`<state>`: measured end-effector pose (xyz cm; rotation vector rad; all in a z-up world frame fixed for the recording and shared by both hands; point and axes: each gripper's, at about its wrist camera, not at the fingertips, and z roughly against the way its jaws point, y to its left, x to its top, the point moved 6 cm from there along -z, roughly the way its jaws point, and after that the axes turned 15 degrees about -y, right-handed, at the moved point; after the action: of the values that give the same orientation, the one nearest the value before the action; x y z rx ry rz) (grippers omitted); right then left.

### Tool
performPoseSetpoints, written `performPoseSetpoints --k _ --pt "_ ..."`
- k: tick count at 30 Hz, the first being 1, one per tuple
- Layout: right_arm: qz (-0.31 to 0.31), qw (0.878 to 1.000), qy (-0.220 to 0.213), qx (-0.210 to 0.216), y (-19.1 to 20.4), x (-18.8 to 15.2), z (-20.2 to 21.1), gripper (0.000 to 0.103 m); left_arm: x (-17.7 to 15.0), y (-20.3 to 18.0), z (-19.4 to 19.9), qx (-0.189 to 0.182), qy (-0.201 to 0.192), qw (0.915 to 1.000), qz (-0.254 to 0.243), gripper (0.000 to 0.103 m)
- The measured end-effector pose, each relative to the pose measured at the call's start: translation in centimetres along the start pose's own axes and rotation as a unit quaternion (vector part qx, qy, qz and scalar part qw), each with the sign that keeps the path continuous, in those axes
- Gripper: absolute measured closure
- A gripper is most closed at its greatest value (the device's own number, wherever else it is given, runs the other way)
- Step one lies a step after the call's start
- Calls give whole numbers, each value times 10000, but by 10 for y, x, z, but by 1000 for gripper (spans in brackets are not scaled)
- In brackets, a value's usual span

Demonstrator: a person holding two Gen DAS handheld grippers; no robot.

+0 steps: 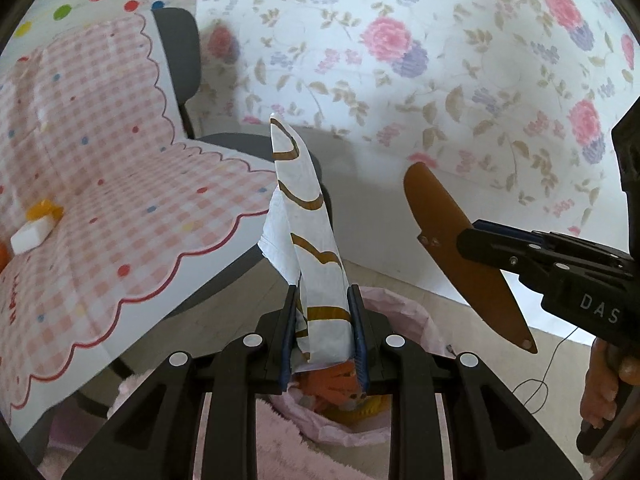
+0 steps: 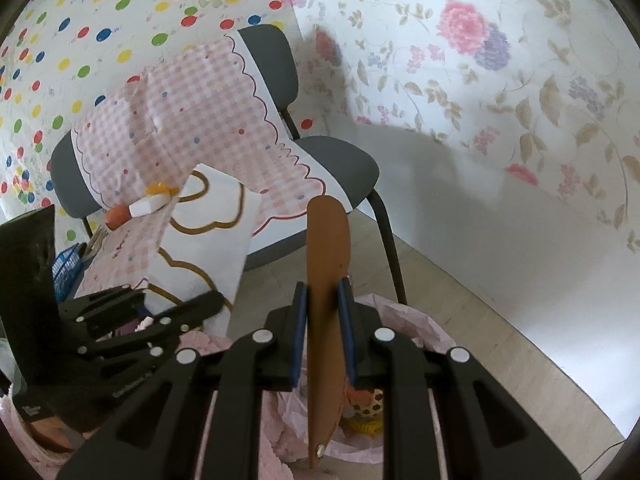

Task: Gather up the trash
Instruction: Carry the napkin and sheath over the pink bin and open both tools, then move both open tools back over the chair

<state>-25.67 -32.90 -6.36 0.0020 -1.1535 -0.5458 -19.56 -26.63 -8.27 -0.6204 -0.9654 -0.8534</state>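
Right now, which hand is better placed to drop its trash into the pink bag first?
Probably left. The left gripper holds the white paper bag directly above the pink bag; the right gripper's brown piece hangs nearer the rim.

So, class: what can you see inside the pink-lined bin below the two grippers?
Inside the pink-lined bin, orange and yellow scraps show. The left gripper, its white paper bag and the right gripper's brown piece cover the rest.
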Motion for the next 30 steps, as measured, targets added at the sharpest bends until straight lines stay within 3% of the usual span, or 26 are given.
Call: performPoseSetpoints --k 3,5,6,9,19,30 --pt "-64 10000 -25 24 -5 2 -3 86 3 -1 -7 -29 33 10000 -10 71" --pt "-95 10000 23 3 -9 1 -7 84 4 -1 -10 -17 68 10000 1 44" --pt "-100 9999 30 -13 -10 1 -8 81 4 0 -10 52 53 10000 -24 43" --pt "-69 10000 31 -26 -11 0 -8 73 2 7 -5 135 52 9999 -52 43" --pt "-39 10000 40 -51 -9 1 -6 73 -4 50 18 647 31 9973 342 43" --pt "199 9996 -80 166 33 17 -11 73 5 94 53 1094 -185 9917 657 43"
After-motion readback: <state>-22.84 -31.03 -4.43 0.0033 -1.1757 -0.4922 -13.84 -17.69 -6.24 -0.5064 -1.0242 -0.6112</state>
